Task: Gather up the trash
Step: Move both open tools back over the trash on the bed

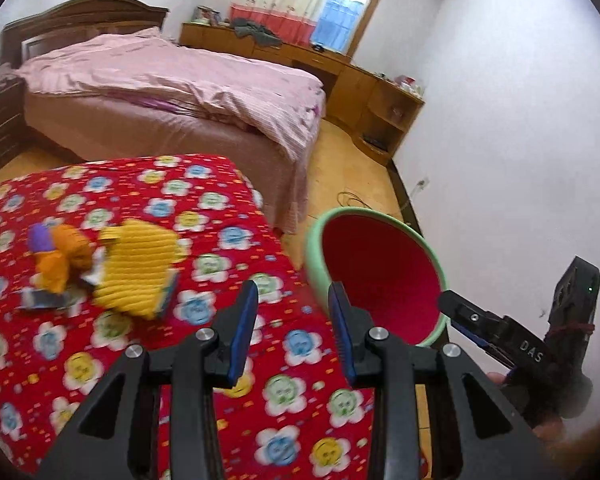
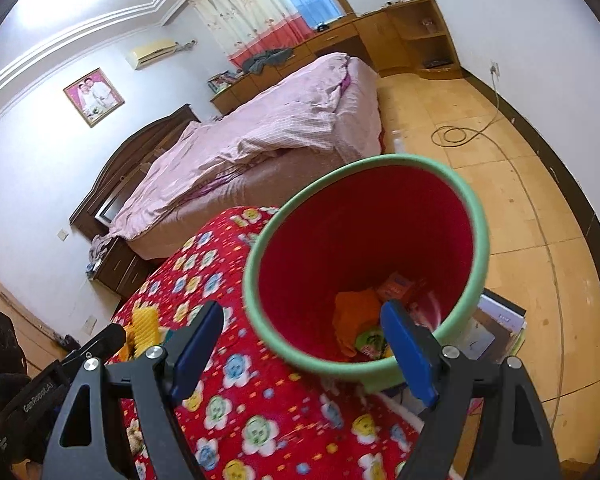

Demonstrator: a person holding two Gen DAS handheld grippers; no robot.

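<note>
White walls, tan tiled floor, pink-covered bed, wooden cabinets, curtained window

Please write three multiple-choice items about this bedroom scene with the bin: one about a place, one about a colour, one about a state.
1. Where does the yellow knitted item lie?
A. on the red flowered cloth
B. inside the bin
C. on the pink bed

2. What colour is the rim of the bin?
A. blue
B. green
C. black

3. What is the state of the left gripper?
A. shut on a wrapper
B. shut on the bin's rim
C. open, holding nothing

Answers:
1 A: the left wrist view shows it on the flowered cloth, beside an orange item.
2 B: a green band circles the red inside.
3 C: only cloth shows between its blue pads.
</note>
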